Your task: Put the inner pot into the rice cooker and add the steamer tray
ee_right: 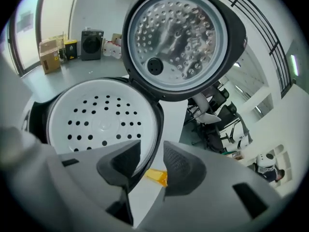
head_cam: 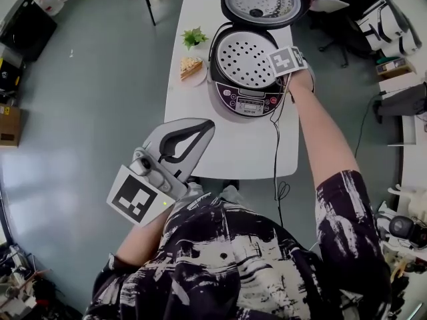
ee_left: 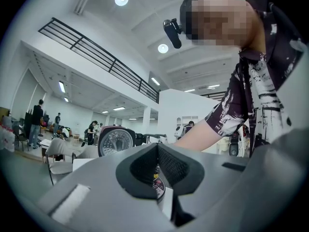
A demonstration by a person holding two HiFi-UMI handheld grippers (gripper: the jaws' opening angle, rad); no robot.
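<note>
The rice cooker [head_cam: 248, 103] stands open on the white table [head_cam: 230, 145], its lid [head_cam: 261, 1] tipped up at the back. The white perforated steamer tray [head_cam: 245, 59] lies level in the cooker's mouth and hides whatever is under it. My right gripper [head_cam: 283, 69] points down at the cooker's right rim. In the right gripper view its jaws [ee_right: 152, 151] stand a little apart beside the tray [ee_right: 99, 122], with only table showing in the gap. My left gripper [head_cam: 204, 128] hovers off the table's front left, level, jaws [ee_left: 158, 149] together on nothing.
A small green plant [head_cam: 193, 37] and a plate with a slice of food [head_cam: 191, 66] sit left of the cooker. A thin cable [head_cam: 275, 153] runs from the cooker over the table's front edge. Office chairs and desks crowd the right side. An orange scrap [ee_right: 155, 177] lies under the right jaws.
</note>
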